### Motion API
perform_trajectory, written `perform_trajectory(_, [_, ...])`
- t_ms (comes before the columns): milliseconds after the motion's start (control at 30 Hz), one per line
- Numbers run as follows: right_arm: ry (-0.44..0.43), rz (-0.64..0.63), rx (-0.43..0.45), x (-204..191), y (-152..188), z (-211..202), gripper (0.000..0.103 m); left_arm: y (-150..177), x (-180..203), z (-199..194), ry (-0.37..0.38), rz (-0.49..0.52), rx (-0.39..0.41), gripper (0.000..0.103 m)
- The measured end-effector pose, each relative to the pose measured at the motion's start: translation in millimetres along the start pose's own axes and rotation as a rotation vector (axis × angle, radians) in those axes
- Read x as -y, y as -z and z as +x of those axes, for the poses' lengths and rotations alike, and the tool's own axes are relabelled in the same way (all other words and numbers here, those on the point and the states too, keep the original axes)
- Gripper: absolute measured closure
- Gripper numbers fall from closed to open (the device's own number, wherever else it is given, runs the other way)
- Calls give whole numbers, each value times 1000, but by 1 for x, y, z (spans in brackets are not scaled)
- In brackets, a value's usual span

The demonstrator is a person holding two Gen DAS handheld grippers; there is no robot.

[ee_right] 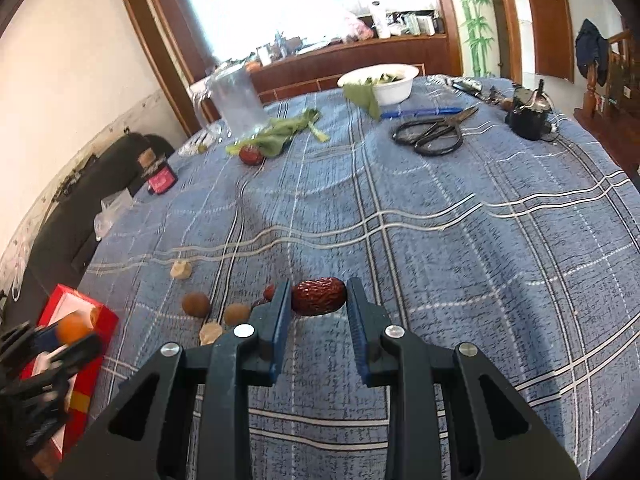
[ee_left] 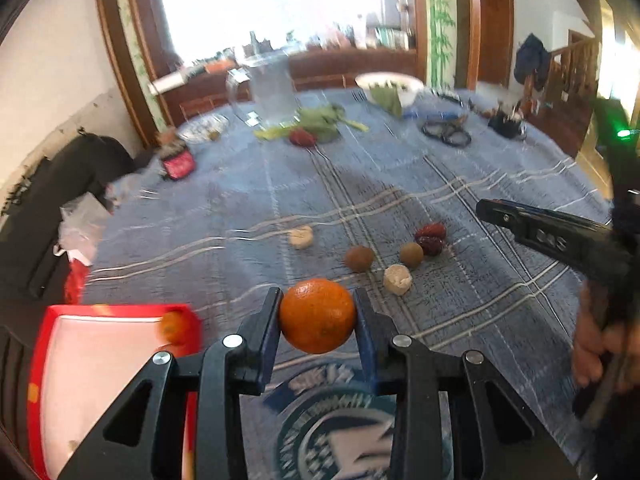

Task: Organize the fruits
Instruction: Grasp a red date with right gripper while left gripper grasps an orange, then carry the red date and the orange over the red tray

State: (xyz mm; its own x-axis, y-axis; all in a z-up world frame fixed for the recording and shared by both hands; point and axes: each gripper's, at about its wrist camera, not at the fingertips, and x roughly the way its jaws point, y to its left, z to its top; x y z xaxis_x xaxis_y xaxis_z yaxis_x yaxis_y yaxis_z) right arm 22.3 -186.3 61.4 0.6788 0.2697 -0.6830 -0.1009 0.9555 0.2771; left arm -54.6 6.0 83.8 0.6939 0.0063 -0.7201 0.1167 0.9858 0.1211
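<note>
Firmly, the left gripper point(ee_left: 317, 316) pinches an orange point(ee_left: 317, 315) across its middle; the right gripper point(ee_right: 319, 300) brackets a light, wrinkled date point(ee_right: 319, 301), contact unclear.

Left wrist view: motion blur smears the far tabletop point(ee_left: 400, 184); the clear jug point(ee_left: 272, 92) and the leafy greens point(ee_left: 320, 120) lack sharp outline. The red box point(ee_left: 52, 328) is cut by the lower left edge, and a second orange point(ee_left: 174, 326) at its rim is blurred. The round printed emblem point(ee_left: 332, 432) is partly hidden behind the left claw point(ee_left: 317, 316); its lettering is unreadable.

Right wrist view: two dates point(ee_right: 266, 296) are partly hidden behind a claw finger.
</note>
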Motion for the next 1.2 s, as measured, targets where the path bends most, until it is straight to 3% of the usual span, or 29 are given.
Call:
perform_trajectory(267, [59,33,84,8,-1,-8,74,42,-74,-71,-124,-131,103,69])
perform_trajectory(400, [49,74,49,8,3,-4,74,64,-112,-87,-191,-200,103,69])
perform_trajectory(500, [44,34,47,-13,11,-10,74,79,-137,-90,-236,-248,89,69])
perform_trajectory(633, [-34,-63,46,-62,22,-21,73,95,-159,-89,-274,-296,71,69])
perform_trajectory(1000, [-315,-343,-41,-216,82,-38,73,126,-180,-83,-260,-339,47,69])
perform_trajectory(1200, [-409,-402,-132,-255,120,-31,73,137,-184,-78,-267,-334,32,69])
